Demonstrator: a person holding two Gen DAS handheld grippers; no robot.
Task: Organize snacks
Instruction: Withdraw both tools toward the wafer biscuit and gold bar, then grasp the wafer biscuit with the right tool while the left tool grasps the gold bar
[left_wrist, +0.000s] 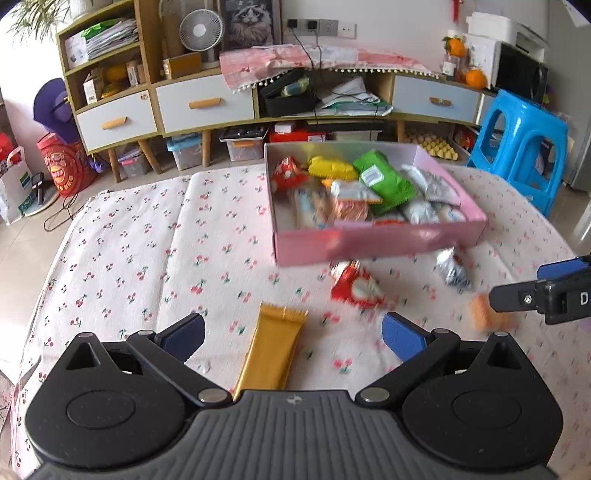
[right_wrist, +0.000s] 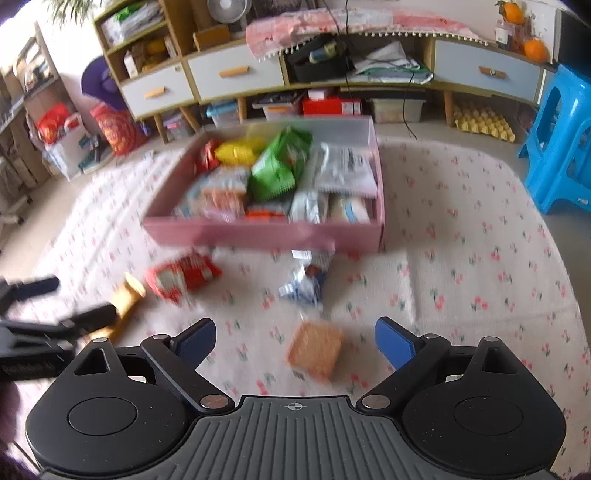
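Observation:
A pink box (left_wrist: 376, 245) holding several snack packets stands on the cherry-print cloth; it also shows in the right wrist view (right_wrist: 258, 234). My left gripper (left_wrist: 293, 334) is open, its jaws on either side of a gold bar packet (left_wrist: 275, 349) lying on the cloth. My right gripper (right_wrist: 295, 341) is open around an orange cracker packet (right_wrist: 316, 349), which also shows in the left wrist view (left_wrist: 491, 315). A red packet (left_wrist: 356, 286) and a blue-white packet (left_wrist: 452, 267) lie in front of the box.
A cabinet with white drawers (left_wrist: 207, 105) stands behind the bed. A blue plastic stool (left_wrist: 521, 147) is at the right. Storage bins and bags sit on the floor under and beside the cabinet.

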